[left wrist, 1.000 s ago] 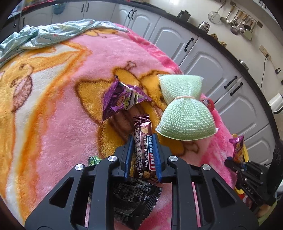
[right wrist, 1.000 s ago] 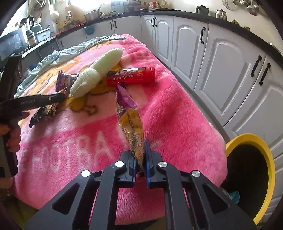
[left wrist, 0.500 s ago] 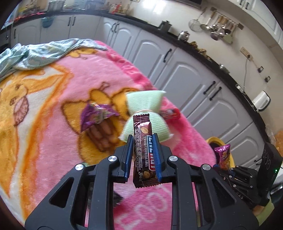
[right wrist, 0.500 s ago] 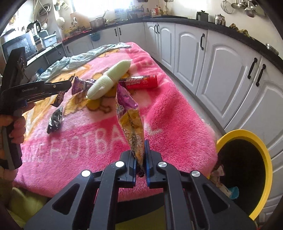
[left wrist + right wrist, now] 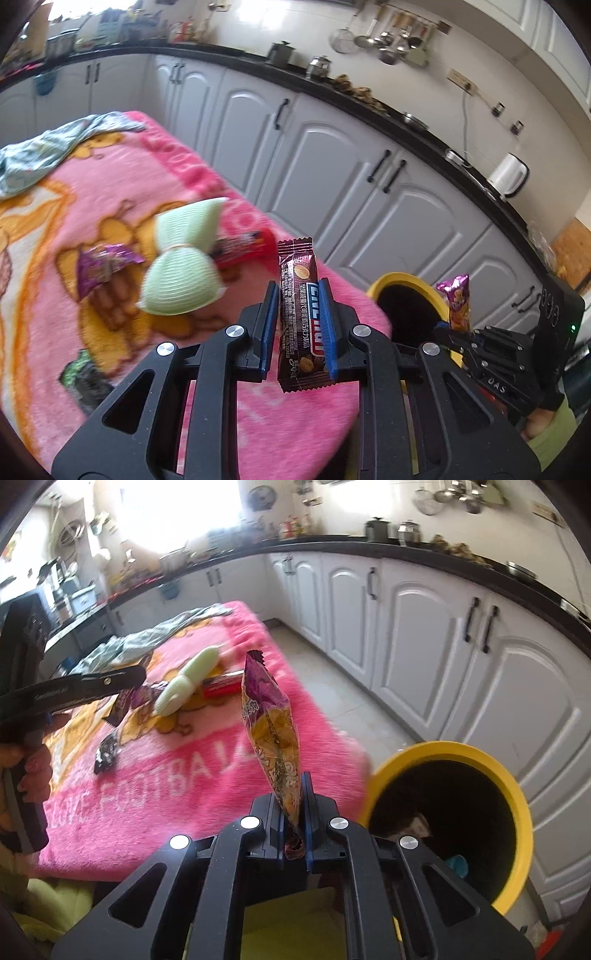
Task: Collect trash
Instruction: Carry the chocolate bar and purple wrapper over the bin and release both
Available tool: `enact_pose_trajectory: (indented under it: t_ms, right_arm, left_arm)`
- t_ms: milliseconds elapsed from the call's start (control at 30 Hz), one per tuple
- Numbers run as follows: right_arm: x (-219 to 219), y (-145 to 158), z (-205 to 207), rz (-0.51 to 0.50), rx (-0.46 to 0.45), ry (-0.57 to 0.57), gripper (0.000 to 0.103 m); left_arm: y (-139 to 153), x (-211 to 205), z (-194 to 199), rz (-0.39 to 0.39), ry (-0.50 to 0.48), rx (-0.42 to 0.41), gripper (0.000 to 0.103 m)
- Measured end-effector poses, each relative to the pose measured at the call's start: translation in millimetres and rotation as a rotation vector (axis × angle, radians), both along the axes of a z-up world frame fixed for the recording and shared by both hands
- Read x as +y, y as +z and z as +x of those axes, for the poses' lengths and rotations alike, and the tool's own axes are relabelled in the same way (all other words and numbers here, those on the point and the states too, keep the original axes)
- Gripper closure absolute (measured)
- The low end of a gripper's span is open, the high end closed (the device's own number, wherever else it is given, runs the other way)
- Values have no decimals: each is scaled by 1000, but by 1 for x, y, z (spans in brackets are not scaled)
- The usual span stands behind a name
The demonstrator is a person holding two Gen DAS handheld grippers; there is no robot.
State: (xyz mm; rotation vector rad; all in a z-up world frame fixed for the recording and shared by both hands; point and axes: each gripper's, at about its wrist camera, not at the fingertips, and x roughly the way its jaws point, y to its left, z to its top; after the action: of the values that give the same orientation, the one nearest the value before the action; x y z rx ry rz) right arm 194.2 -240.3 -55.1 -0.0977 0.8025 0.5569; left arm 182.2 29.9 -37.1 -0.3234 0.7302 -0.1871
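**Op:** On the left wrist view first. My left gripper (image 5: 297,325) is clenched on the brown snack bar wrapper (image 5: 298,314), long axis upright between the blue pads (image 5: 326,328), both ends sticking out. It hangs over the near corner of the pink blanket (image 5: 110,229).

**Obs:** Bin bearing from there?

**Op:** Yellow bin (image 5: 397,280) lies ahead and to the right, past the blanket edge. My right gripper (image 5: 448,332) sits between me and it, nearly over the rim, gripping the purple-and-yellow snack bag (image 5: 458,302).

**Obs:** What's left on the blanket?

**Op:** A purple wrapper (image 5: 99,266), a red packet (image 5: 243,243) partly behind the green knitted pouch (image 5: 181,269), and a dark wrapper (image 5: 83,380) near the edge. The pouch I judge not trash.

**Obs:** Right wrist view.

**Op:** Right gripper (image 5: 293,845) is closed on the tail of the snack bag (image 5: 271,731); the bag stands upright, leaning slightly left. Bin (image 5: 517,794) opens just right of the fingertips, some trash already inside. Left gripper (image 5: 92,681) shows far left, over the blanket, well apart from the bin.

**Obs:** Judgement?

**Op:** Right is the nearer arm: a short carry rightward puts the bag over the mouth, then release. Left follows across the corner. Risk: the tall bag catching the rim.
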Motion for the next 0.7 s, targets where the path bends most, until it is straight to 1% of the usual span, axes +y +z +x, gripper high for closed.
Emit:
enact_pose_trajectory:
  t_ms: [367, 700]
  right_arm:
    - [-85, 10, 5, 45, -45, -198, 95]
    - [-145, 0, 6, 92, -22, -331, 95]
  left_arm:
    - [16, -78, 21, 26, -140, -40, 88]
    - [21, -134, 33, 46, -238, -62, 88]
